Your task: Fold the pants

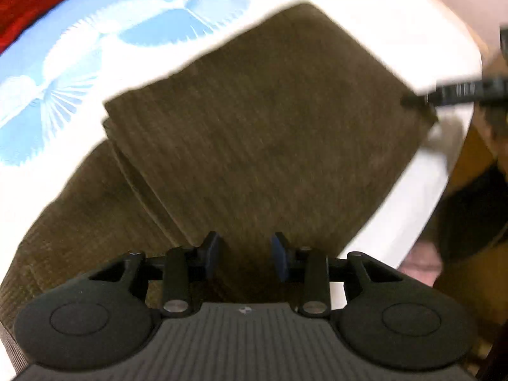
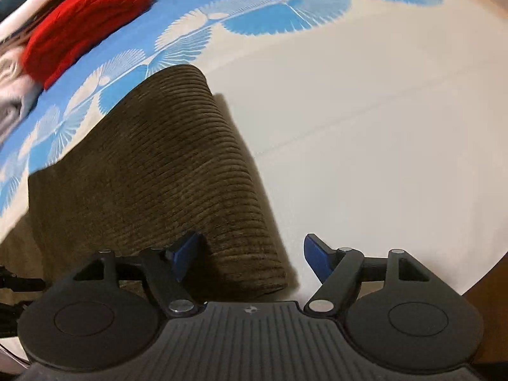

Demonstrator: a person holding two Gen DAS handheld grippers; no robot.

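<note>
Brown corduroy pants (image 1: 254,133) lie folded over on a white and blue sheet (image 1: 63,73). In the left wrist view the folded layer fills the middle, with a lower layer sticking out at the left. My left gripper (image 1: 246,258) hovers at the near edge of the fabric with its blue pads apart, nothing clamped. In the right wrist view the pants (image 2: 177,174) show a rounded fold edge. My right gripper (image 2: 250,262) is open, its pads either side of the fold's near corner. The right gripper's tip shows in the left wrist view (image 1: 457,95) at the pants' right corner.
A red garment (image 2: 85,22) and pale clothes (image 2: 12,95) lie at the far left of the bed. The bed's edge and a wooden floor (image 1: 470,165) are at the right. White sheet (image 2: 381,127) stretches right of the pants.
</note>
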